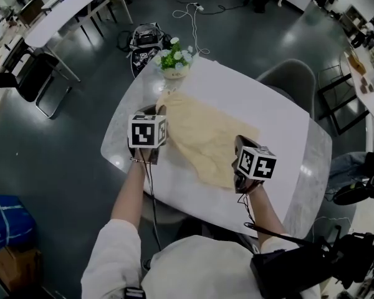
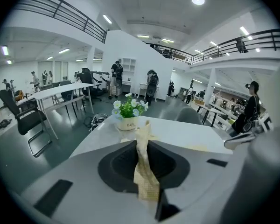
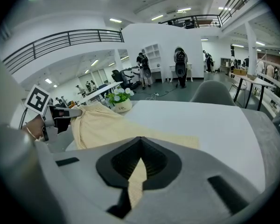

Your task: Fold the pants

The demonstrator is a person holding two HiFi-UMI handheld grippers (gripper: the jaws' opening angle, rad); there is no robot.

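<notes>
The pants (image 1: 207, 137) are a pale yellow, soft-looking cloth with a fine crinkled texture, lying on a white table (image 1: 271, 108) whose top has rounded corners and a faint marbled sheen. They spread as a loose, uneven sheet from the near right towards a small flower pot (image 1: 174, 61) at the far edge; the part by the left gripper (image 1: 158, 111) is lifted off the surface and bunched into soft folds.

In the left gripper view the jaws stand almost together, pinching a narrow twisted strip of the cloth (image 2: 144, 171) that rises out of the dark ribbed recess of the left gripper (image 2: 141, 146) and ends in a small peak in front of the pot (image 2: 127, 116), a round cream vessel with white and blue blossoms.

In the right gripper view the right gripper (image 3: 139, 148) has its jaws closed down on a thin flat edge of the same fabric (image 3: 107, 125), which hangs as a tapering tongue below the recess. Beyond it the cloth lies flat and smooth to the right and heaps up on the left, where the other tool with its black-and-white marker cube (image 3: 37, 100) holds it. A grey moulded shell chair (image 1: 288, 76) stands at the table's far side
</notes>
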